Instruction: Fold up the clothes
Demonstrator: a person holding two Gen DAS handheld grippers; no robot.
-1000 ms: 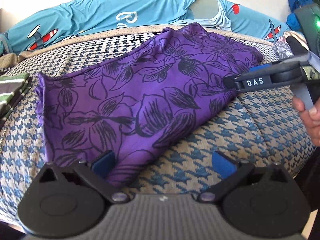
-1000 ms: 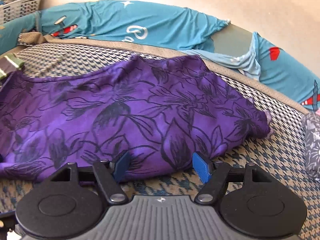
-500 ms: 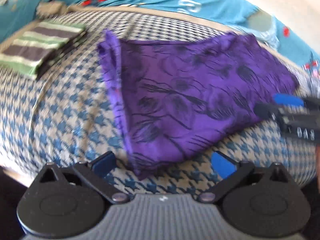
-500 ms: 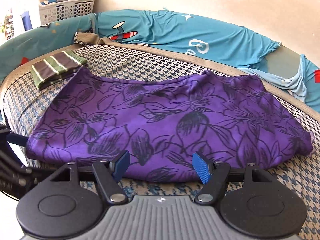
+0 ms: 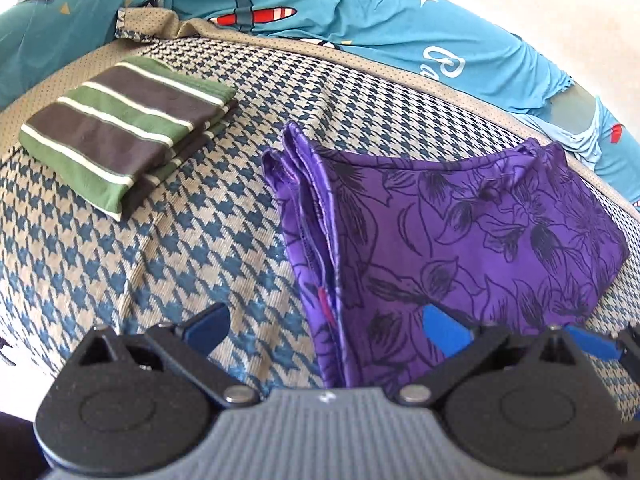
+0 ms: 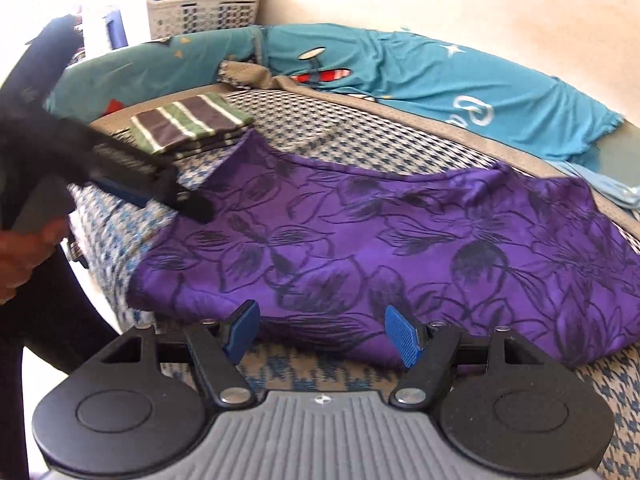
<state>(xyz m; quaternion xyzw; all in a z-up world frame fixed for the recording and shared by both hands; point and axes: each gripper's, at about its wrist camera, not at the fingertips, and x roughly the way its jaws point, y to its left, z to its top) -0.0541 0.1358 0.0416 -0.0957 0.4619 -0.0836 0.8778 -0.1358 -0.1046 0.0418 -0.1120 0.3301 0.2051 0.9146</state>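
A folded purple garment with black flowers lies on the houndstooth bed cover. My left gripper is open, its blue pads set either side of the garment's layered left edge without pressing it. In the right wrist view the same purple garment spreads across the middle. My right gripper is open at its near edge, and nothing is pinched between its pads. The left gripper shows blurred at the garment's left end, held by a hand. The right gripper's blue tip peeks in at the left wrist view's right edge.
A folded green and brown striped garment lies at the bed's far left. Teal aeroplane-print bedding lines the back along the wall. A white laundry basket stands behind the bed. The bed's edge drops off at the left.
My left gripper has swung round from the garment's near side to its left end, rolling as it went. My right gripper has shifted left along the near edge. Both stayed open.
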